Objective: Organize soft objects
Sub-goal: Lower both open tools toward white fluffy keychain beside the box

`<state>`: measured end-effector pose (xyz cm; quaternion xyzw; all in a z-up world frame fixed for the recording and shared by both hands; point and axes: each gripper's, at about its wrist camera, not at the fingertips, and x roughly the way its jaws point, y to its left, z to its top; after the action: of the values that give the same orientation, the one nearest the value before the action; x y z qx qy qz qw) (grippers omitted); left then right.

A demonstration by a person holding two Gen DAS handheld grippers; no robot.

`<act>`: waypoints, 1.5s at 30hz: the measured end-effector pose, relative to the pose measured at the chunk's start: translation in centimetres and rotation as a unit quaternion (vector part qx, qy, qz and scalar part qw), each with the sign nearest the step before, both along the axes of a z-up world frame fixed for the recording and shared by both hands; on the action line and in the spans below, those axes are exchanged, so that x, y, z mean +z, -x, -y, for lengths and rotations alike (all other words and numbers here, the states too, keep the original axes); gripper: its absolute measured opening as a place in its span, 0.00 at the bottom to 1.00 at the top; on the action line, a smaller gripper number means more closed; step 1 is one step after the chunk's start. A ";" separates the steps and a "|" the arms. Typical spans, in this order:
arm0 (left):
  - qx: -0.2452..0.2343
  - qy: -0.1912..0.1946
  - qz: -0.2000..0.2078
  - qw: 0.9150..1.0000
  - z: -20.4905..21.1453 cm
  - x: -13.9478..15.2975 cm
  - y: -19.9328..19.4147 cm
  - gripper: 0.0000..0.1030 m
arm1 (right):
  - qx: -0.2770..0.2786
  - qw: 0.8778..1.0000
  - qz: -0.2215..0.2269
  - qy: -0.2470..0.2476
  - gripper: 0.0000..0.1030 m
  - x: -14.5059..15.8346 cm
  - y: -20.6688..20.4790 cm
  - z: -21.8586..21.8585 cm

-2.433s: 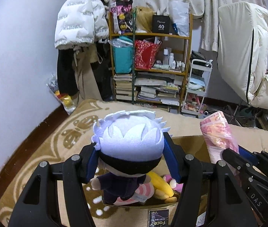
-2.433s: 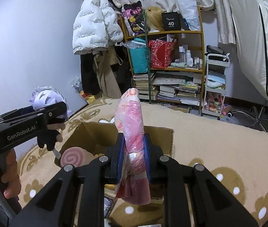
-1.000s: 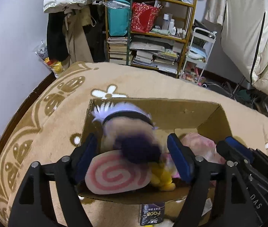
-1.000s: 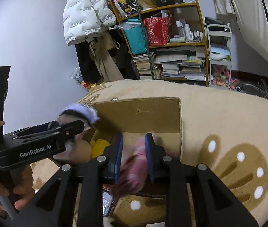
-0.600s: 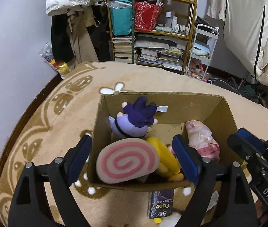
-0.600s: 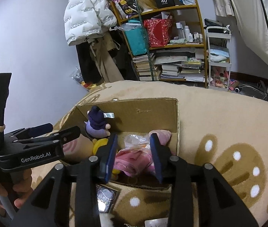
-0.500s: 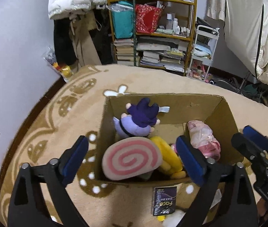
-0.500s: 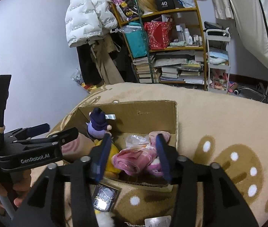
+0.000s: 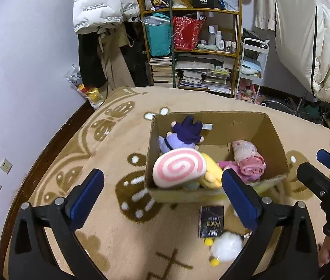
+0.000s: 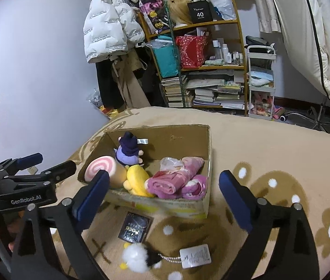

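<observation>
— Both dolls dropped into the brown cardboard box (image 9: 269,137); my left claw (image 9: 162,194) and right claw (image 10: 162,192) are opening, empty.
— Next?
— White fluffy pompom toy (image 10: 135,254) on the rug: light, squashy; I'd pinch its middle.

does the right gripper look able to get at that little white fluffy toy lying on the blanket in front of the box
Probably yes. The white fluffy toy lies uncovered on the blanket, outside the cardboard box, with nothing on it. The right gripper is empty, its jaws opening.

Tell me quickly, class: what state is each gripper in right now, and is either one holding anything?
Left gripper: fingers opening wide, nothing between them, holding nothing.
Right gripper: fingers opening wide, holding nothing.
</observation>
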<state>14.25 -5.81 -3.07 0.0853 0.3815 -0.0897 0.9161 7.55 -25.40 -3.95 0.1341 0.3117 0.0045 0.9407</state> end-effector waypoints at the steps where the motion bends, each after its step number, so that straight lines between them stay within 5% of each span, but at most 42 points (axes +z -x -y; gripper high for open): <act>1: 0.000 0.001 0.000 1.000 -0.2 0.1 0.3 0.97 | 0.000 1.000 0.000 0.000 0.97 0.1 0.3 -0.1; 22: -0.016 -0.011 -0.032 0.999 -1.9 -0.7 5.6 0.97 | 0.019 0.999 -0.008 0.033 0.98 -0.5 4.9 -3.6; 45: -0.042 0.003 -0.138 0.990 -0.3 -8.9 -0.7 0.97 | 0.035 0.990 -0.131 0.030 0.98 -8.8 0.7 -4.4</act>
<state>14.97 -5.51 -12.02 0.0850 0.5000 -0.1399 0.8504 6.82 -21.03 -12.70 0.0940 0.4365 0.0106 0.8947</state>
